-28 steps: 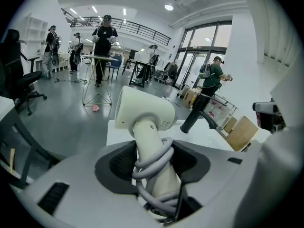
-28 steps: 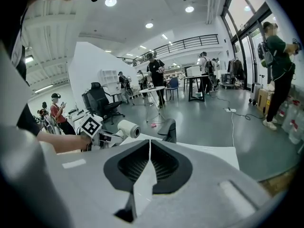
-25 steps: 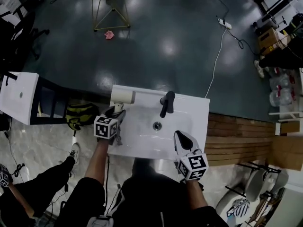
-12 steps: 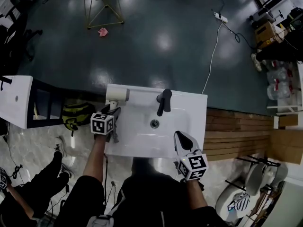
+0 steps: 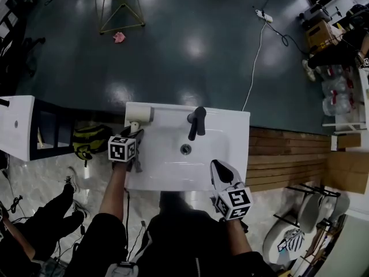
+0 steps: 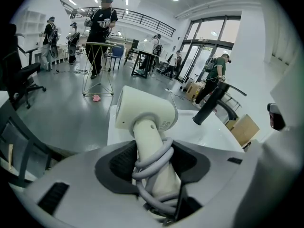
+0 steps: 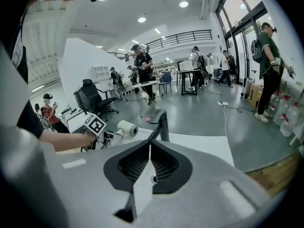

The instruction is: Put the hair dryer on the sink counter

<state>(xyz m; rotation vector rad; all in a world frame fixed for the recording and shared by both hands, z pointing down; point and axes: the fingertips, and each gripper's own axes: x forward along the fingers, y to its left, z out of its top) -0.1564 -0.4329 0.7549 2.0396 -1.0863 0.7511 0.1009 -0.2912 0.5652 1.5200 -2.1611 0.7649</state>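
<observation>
The cream hair dryer [image 5: 140,115] lies at the back left corner of the white sink counter [image 5: 230,126], barrel pointing left. My left gripper [image 5: 136,133] is shut on its handle, which has a grey cord wound round it [image 6: 153,163]; the dryer head [image 6: 145,110] sits just past the jaws, over the counter [image 6: 190,132]. I cannot tell whether the dryer rests on the counter. My right gripper [image 5: 218,166] hangs over the counter's front right part, shut with nothing in it [image 7: 149,148]. From the right gripper view the dryer [image 7: 127,127] shows at the far left.
A black faucet [image 5: 196,122] stands at the back of the basin, above the drain [image 5: 185,149]. A yellow-green bag [image 5: 89,140] lies on the floor left of the sink, next to a white cabinet [image 5: 14,126]. Wooden boards [image 5: 288,160] lie to the right. Several people stand in the hall.
The head view has drifted, so the sink sits a little higher and further left in the picture. Both grippers keep nearly the same places relative to the sink.
</observation>
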